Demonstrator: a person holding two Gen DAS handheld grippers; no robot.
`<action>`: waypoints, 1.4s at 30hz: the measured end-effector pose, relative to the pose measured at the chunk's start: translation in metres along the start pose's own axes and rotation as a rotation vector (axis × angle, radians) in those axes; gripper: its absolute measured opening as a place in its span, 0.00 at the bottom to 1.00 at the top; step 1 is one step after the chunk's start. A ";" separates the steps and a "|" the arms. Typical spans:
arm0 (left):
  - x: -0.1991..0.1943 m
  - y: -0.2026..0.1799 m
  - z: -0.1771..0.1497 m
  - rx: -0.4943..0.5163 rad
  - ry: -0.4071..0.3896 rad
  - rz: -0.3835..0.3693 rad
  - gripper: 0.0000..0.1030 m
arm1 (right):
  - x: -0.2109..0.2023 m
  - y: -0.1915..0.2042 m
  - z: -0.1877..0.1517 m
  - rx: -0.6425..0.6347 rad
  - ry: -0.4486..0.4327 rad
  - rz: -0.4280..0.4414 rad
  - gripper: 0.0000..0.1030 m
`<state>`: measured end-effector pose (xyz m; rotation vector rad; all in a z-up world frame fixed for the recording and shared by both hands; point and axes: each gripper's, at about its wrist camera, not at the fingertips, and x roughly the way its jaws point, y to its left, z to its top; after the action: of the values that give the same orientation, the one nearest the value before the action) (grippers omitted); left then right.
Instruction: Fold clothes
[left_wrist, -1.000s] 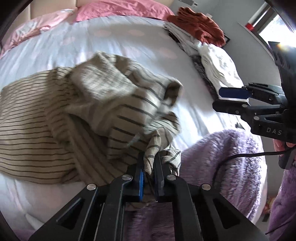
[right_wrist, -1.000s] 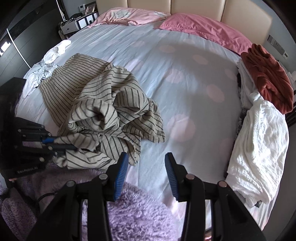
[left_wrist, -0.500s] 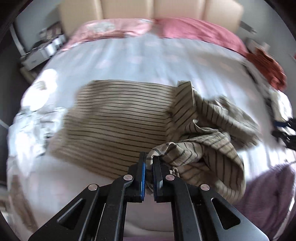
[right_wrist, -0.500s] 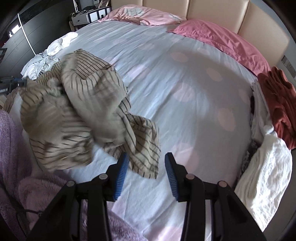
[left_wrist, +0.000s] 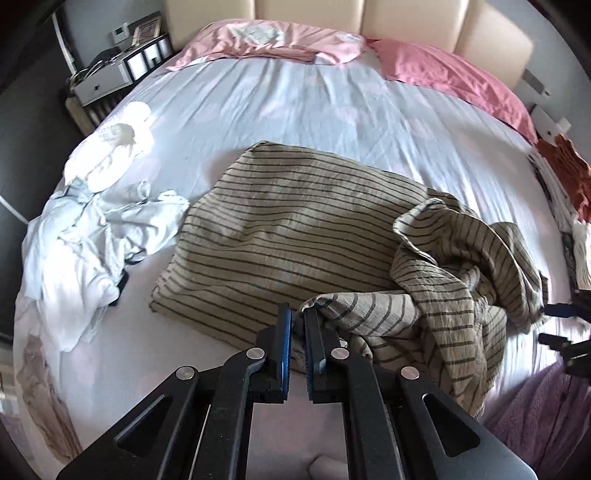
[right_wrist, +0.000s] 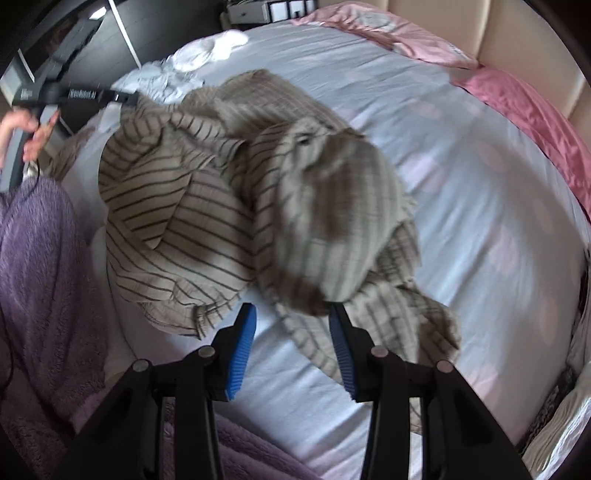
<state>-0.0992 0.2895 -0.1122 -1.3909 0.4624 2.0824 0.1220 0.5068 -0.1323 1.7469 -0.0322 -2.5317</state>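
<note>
— Left gripper (left_wrist: 298, 319) status?
— Pinching an edge of the striped garment (left_wrist: 295, 236), which lies half flat, half bunched near the bed (left_wrist: 295, 110) foot edge.
— Right gripper (right_wrist: 291, 332)?
— Spread, over the bunched cloth.

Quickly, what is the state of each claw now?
Left claw: shut on the striped shirt.
Right claw: open, holding nothing.

Motion blurs the raised part of the striped garment (right_wrist: 332, 206). The right gripper (left_wrist: 565, 328) is cut off by the frame edge, its jaws unreadable there.
</note>
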 end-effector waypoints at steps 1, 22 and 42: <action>0.000 0.000 -0.001 0.007 -0.001 -0.013 0.09 | 0.005 0.006 0.000 -0.012 0.014 -0.017 0.39; 0.038 -0.018 -0.006 0.318 0.065 -0.100 0.53 | -0.064 -0.132 -0.028 0.404 0.006 -0.535 0.02; 0.111 -0.041 0.036 0.202 0.195 -0.146 0.07 | -0.049 -0.181 -0.062 0.510 0.077 -0.546 0.02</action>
<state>-0.1302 0.3727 -0.1979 -1.4659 0.6138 1.7409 0.1897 0.6919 -0.1188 2.3024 -0.2506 -3.0300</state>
